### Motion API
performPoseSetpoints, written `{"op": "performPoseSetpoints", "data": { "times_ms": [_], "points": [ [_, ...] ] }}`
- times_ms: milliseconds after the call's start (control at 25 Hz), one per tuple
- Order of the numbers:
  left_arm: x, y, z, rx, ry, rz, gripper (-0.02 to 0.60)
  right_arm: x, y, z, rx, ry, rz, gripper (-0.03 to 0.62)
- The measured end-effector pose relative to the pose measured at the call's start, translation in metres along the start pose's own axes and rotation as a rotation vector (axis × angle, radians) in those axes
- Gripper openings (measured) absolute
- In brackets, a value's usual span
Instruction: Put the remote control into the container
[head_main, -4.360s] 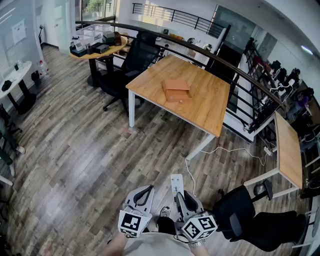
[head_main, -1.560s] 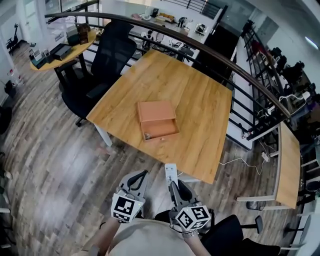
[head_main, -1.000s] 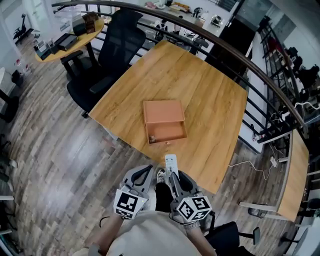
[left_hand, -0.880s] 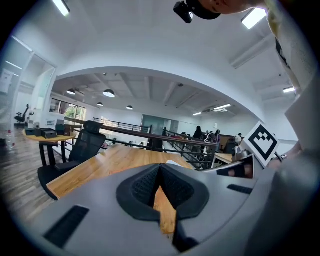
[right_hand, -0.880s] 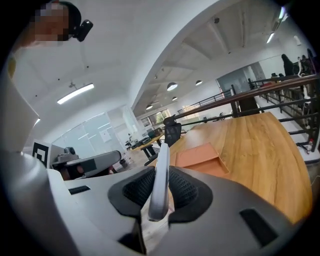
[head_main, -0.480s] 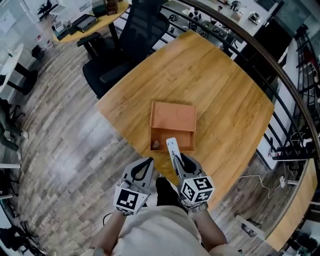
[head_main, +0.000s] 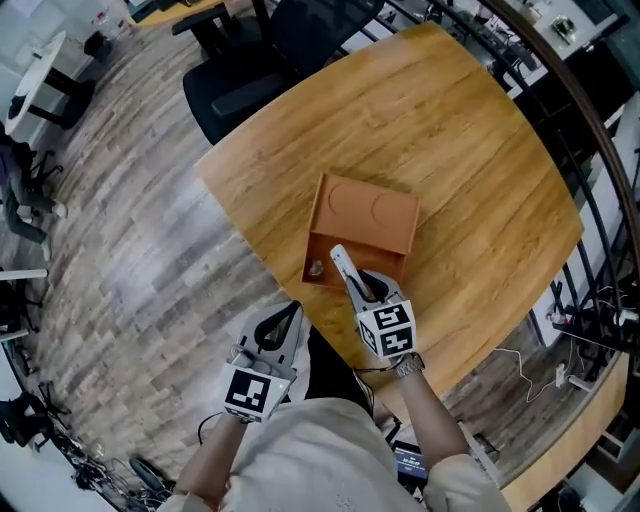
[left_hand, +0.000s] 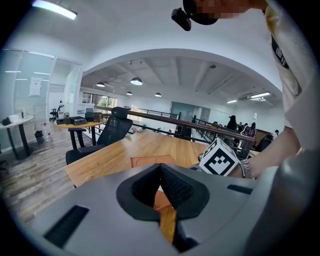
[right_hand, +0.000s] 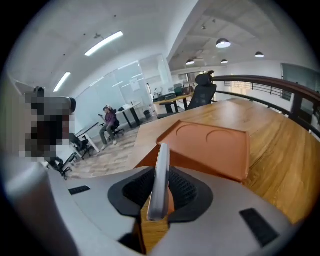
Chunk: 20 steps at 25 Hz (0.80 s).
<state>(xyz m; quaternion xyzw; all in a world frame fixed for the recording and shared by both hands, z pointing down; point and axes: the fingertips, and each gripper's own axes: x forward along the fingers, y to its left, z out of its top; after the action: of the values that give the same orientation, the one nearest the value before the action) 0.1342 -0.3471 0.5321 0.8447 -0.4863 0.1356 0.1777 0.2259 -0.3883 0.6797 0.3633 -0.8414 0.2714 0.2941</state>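
Two grippers are hovering near you. Your left gripper (head_main: 288, 314), fingers pressed together on nothing, is hanging just short of the table (head_main: 470, 170) edge. Your right gripper (head_main: 366, 290) is pinching the white remote control (head_main: 346, 271), its tip reaching over the orange container (head_main: 365, 212), at its open near part. Farther off, a black chair (head_main: 260, 70) is standing against the table's far side.

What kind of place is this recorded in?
Probably an open-plan office: a wooden table with a black office chair near it, more desks by glass walls, and a railing running past the table.
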Motion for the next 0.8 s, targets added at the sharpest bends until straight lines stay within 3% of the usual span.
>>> {"op": "performPoseSetpoints", "data": {
  "times_ms": [80,240,520,800],
  "points": [
    [0.009,0.003,-0.005,0.001,0.031,0.005,0.011,0.015,-0.007,-0.005,-0.037,0.051,0.025,0.101],
    [0.026,0.002,0.001,-0.007,-0.010,0.014,0.011,0.036,-0.020,-0.021,-0.120,0.134,0.037,0.103],
    [0.047,-0.002,0.005,-0.059,0.004,0.022,0.011,0.051,-0.042,-0.035,-0.081,0.182,0.000,0.102],
    [0.055,0.013,-0.019,-0.070,0.017,0.015,0.011,0.072,-0.040,-0.045,-0.095,0.193,-0.016,0.103]
  ]
}}
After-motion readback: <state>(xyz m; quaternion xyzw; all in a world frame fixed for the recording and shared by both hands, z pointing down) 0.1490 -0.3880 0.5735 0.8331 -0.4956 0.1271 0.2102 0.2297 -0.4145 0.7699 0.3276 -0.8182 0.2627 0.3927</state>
